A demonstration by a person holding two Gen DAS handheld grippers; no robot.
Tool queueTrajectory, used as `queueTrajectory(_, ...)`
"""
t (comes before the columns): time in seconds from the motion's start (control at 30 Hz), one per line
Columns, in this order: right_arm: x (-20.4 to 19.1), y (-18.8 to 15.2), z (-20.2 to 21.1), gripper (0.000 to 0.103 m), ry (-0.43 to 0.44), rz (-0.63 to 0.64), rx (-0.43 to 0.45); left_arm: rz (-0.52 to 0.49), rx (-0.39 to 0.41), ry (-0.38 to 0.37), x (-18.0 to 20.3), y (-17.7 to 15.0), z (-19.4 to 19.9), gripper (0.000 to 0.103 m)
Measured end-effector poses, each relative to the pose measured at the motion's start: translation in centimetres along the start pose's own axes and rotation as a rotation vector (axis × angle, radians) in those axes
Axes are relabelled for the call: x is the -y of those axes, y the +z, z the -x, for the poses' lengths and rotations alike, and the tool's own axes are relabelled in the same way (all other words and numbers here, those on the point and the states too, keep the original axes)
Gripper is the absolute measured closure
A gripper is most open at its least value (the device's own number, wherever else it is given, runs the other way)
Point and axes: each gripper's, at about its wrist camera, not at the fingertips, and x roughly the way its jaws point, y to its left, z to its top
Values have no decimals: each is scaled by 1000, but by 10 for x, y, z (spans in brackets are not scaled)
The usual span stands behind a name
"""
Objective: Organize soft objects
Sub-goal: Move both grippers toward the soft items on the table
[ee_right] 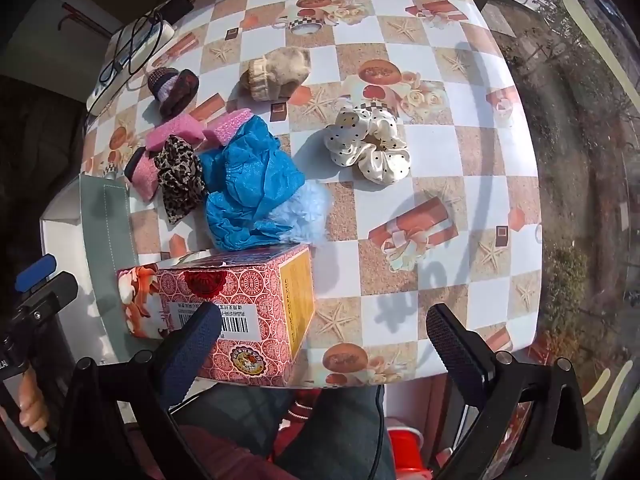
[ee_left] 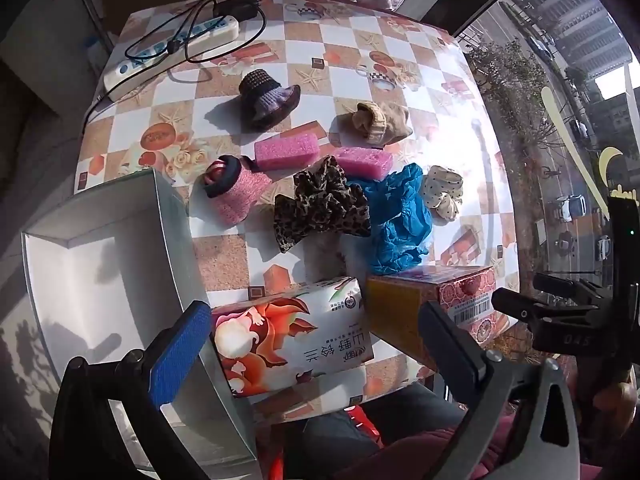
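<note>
A: Where are the soft things?
B: All on the checked table. The cream dotted scrunchie lies apart on the right. The blue cloth sits mid-table with a pale blue fluffy piece touching its right edge, and the leopard scrunchie touches its left side.
A: And behind those?
B: Two pink sponges, a pink knit piece, a purple knit hat and a beige knit hat.
A: The box?
B: A white box stands open at the table's left edge, nothing visible inside. Beside it at the near edge lie a tissue pack and a red carton.
A: Grippers?
B: Left gripper is spread wide above the tissue pack, holding nothing. Right gripper is also spread wide, empty, over the near edge by the carton
</note>
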Motion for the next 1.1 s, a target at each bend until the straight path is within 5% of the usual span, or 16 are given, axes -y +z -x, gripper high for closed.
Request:
queueTrajectory(0.87,0,5,-9,0,-20,10,-29,11,-9,-1,-8,10,-11,0)
queueTrajectory(1.1,7,6,-13,0,-13,-19,-39,12,-68,27,-5,16,-16,0)
